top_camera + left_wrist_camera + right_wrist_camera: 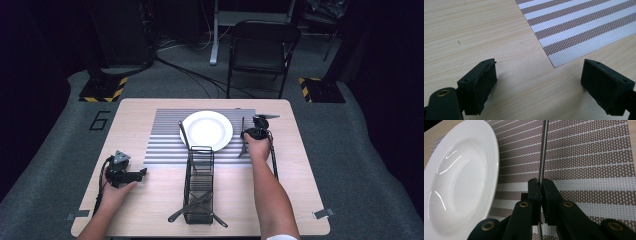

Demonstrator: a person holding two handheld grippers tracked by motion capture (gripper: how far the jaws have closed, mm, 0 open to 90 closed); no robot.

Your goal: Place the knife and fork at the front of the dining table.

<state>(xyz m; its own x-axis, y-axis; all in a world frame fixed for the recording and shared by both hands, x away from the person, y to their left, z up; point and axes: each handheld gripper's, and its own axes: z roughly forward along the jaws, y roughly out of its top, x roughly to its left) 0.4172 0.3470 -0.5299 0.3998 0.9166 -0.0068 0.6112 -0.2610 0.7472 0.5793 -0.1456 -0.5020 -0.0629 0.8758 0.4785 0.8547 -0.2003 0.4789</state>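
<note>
Right gripper: my fingers are clamped tight on a thin metal utensil, its shaft running away from me across the striped placemat. I cannot tell which end is which in the right gripper view; from the high view it lies to the right of the white plate, near the mat's right edge, part of it sticking out toward me below my hand.

Left gripper: fingers spread wide, nothing between them, low over bare table just off the near left corner of the placemat. In the high view it sits well to the left, far from the work.

Around: another utensil lies along the plate's left rim. The plate itself holds nothing. The plate rim is close beside my held utensil on its left, not touching as far as I can see.

Containers: a black wire caddy stands in the middle of the near half of the table, its far end almost at the plate. Cutlery lies crossed in its near end, handles poking out through the wire.

Room: bare wood on both sides of the caddy. Right of my right hand, a narrow strip of table before the edge. A folding chair stands beyond the far edge.
</note>
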